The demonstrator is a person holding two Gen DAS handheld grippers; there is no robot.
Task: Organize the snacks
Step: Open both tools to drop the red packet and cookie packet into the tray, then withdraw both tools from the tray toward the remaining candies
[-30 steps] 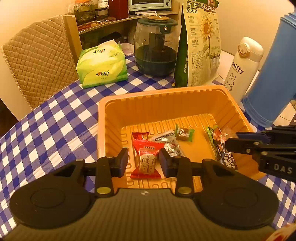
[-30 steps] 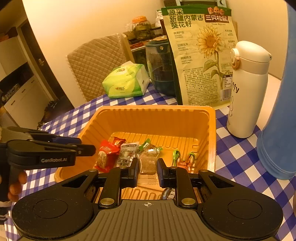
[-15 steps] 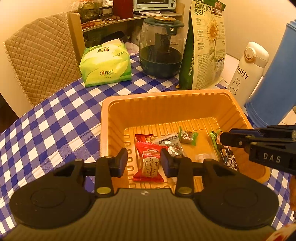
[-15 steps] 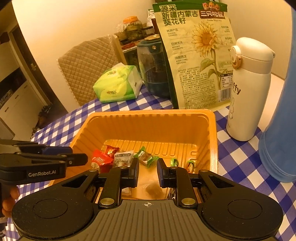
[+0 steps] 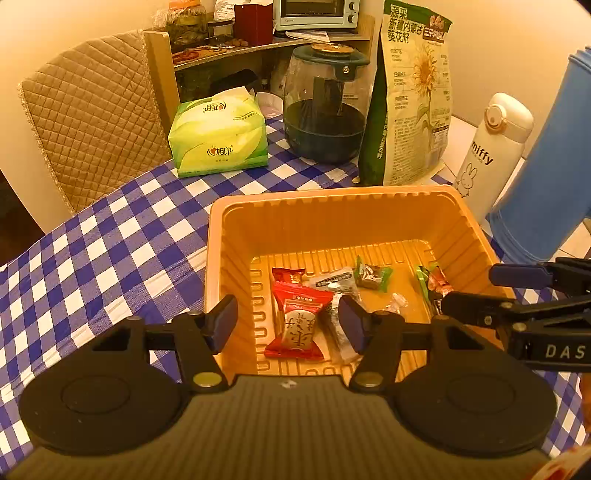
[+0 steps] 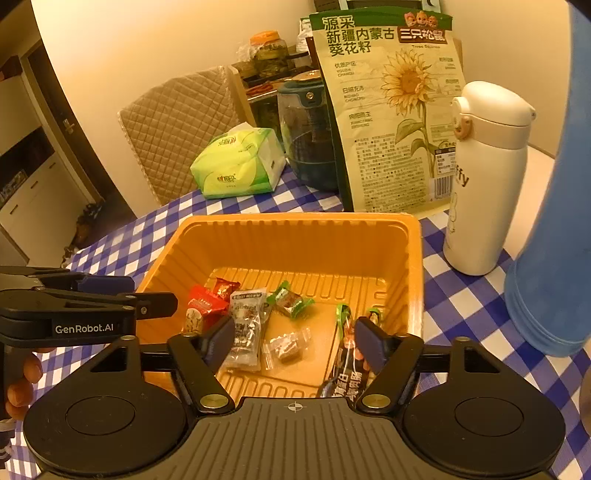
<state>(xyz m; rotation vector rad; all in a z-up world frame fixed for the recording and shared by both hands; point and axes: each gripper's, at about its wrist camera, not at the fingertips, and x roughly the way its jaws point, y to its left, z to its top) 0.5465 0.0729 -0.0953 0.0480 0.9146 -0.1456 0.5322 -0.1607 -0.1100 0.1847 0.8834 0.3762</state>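
Orange tray [image 5: 332,225]: plastic, ribbed floor, standing on the blue-and-white checked tablecloth [image 5: 110,243]; all loose snacks lie inside it
Left gripper [image 5: 288,323]: jaws have just been opening and now stand spread above the near left part of the tray; the red packet [image 5: 297,325] lies on the floor below the gap, untouched by the pads
Right gripper [image 6: 295,341]: jaws have just been opening, now released and wide; the clear-wrapped candy [image 6: 286,347] lies flat on the tray floor beneath the gap, no pad on it
Other snacks: silver packet [image 6: 245,325] beside the red one, green-wrapped candy [image 6: 291,301] toward the middle, long dark packet [image 6: 347,369] leaning at the right wall
Left view only: toaster oven [image 5: 316,14] on a shelf behind the table; the right gripper's fingers [image 5: 476,304] seen side-on over the tray's right rim
Right view only: fingertips of the person's hand [image 6: 22,384] on the left handle; the front of the sunflower seed bag [image 6: 391,110] in full
Both views: green tissue pack [image 5: 219,136], dark glass jar [image 5: 325,110], white flask [image 6: 484,177], blue container [image 6: 554,221], quilted chair back [image 5: 88,114]
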